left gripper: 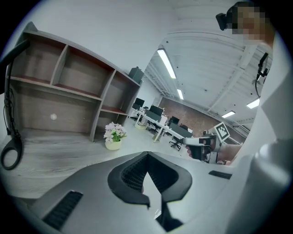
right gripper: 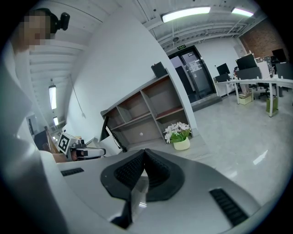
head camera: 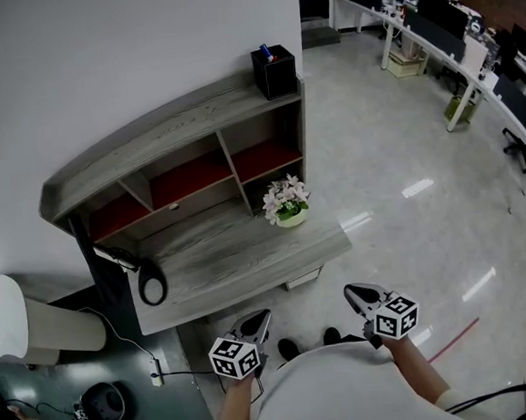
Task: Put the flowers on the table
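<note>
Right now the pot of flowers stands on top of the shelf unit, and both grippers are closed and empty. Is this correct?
Not on top: the head view shows the pot of flowers on the desk surface, below the shelves. The left gripper and right gripper are closed and empty.

The left gripper and right gripper are held side by side, low and close to the body. Both have their jaws closed together, holding nothing.
</note>
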A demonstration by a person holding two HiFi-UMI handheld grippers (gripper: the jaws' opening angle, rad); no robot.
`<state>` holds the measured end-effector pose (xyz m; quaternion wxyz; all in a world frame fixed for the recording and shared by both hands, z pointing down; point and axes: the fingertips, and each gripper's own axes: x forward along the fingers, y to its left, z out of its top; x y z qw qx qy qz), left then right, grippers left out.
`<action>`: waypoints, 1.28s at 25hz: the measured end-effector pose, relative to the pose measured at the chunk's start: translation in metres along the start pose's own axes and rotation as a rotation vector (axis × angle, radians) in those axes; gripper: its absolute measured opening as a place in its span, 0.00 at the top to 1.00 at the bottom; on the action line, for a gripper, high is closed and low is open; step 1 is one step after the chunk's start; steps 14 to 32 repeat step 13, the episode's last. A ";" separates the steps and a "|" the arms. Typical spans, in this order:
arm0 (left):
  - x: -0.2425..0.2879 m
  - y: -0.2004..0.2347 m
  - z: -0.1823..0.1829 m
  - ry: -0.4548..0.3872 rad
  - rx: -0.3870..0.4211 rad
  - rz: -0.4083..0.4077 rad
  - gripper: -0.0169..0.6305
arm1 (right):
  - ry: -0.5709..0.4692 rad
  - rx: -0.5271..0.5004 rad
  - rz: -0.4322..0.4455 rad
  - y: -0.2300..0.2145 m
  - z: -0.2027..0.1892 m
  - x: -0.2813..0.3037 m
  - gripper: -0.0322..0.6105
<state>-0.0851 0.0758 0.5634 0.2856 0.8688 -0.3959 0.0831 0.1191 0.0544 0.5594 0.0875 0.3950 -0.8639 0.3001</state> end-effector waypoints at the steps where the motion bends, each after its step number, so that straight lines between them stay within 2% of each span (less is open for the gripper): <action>1: 0.001 -0.001 0.001 -0.003 -0.001 0.003 0.96 | -0.001 0.001 0.001 -0.002 0.002 -0.001 0.92; 13: 0.013 0.000 0.007 0.012 0.000 0.027 0.96 | -0.015 0.002 0.022 -0.013 0.017 0.002 0.92; 32: 0.013 0.000 0.007 0.012 0.000 0.027 0.96 | -0.015 0.002 0.022 -0.013 0.017 0.002 0.92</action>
